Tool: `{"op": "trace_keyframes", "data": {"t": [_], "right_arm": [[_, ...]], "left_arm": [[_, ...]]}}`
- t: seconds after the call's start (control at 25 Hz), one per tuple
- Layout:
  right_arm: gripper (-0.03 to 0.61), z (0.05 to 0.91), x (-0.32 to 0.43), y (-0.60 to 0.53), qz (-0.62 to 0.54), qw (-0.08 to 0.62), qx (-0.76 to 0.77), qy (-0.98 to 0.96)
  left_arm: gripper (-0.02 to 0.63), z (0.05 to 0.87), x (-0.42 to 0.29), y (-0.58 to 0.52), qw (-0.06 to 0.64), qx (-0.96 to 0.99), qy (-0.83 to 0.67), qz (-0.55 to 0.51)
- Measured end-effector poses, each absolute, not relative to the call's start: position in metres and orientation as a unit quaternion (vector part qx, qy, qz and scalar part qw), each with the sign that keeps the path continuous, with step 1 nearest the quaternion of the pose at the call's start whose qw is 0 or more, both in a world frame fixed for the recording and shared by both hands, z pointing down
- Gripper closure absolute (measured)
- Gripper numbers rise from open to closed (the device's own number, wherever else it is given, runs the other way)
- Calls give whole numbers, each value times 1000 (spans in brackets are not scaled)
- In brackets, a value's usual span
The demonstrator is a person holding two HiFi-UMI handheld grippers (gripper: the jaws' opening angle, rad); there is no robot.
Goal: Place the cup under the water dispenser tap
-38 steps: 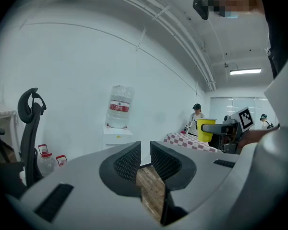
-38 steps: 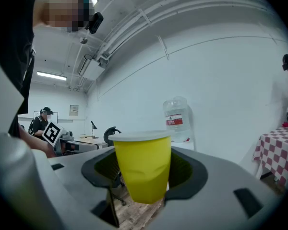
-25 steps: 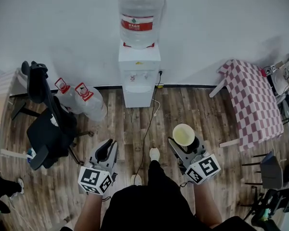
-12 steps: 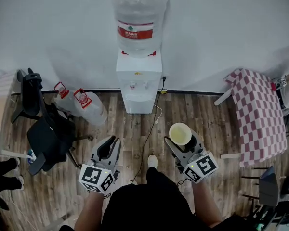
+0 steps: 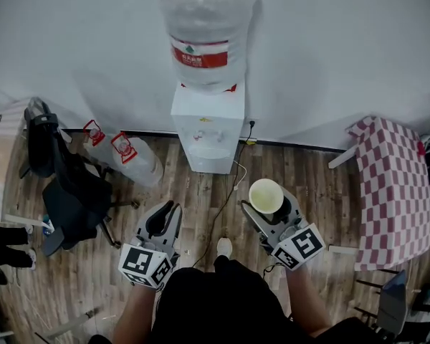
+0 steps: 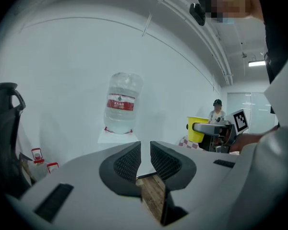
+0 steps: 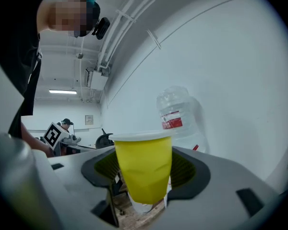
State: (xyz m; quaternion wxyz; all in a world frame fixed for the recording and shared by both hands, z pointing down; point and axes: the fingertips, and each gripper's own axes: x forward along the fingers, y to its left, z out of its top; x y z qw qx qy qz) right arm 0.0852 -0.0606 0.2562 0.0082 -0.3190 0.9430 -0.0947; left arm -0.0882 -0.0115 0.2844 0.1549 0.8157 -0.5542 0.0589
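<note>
A yellow cup [image 5: 266,196] stands upright between the jaws of my right gripper [image 5: 269,206], which is shut on its sides. In the right gripper view the cup [image 7: 143,169] fills the space between the pads, with the dispenser's bottle [image 7: 176,114] beyond it. The white water dispenser [image 5: 208,131] stands against the wall ahead, a large clear bottle [image 5: 206,38] on top and its taps [image 5: 209,136] on the front. The cup is well short of it, held above the floor. My left gripper [image 5: 163,222] is held level at the left, its pads [image 6: 127,162] almost together with nothing between them.
Two spare water bottles [image 5: 129,156] lie left of the dispenser beside a black office chair [image 5: 64,192]. A table with a checked cloth [image 5: 390,185] stands at the right. A cable [image 5: 226,188] runs across the wood floor from the dispenser. Another person [image 6: 216,111] stands far off.
Both grippers have moved forward toward the dispenser, which now sits nearer and larger in the head view. The cup stays held in the right gripper.
</note>
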Motion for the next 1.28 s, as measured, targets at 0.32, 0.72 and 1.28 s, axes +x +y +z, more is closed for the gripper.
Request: {"op": "trace_keyframes", "data": {"t": [0.32, 0.72, 1.28], "right_arm": [[298, 269, 91, -94, -95, -4, -291, 952], [298, 288, 78, -118, -106, -14, -283, 953], [298, 352, 34, -180, -116, -29, -334, 935]], "left_arm": [[538, 294, -72, -41, 163, 806, -566, 65], [539, 312, -79, -61, 179, 803, -564, 79], [538, 371, -96, -137, 199, 833, -510, 82]]}}
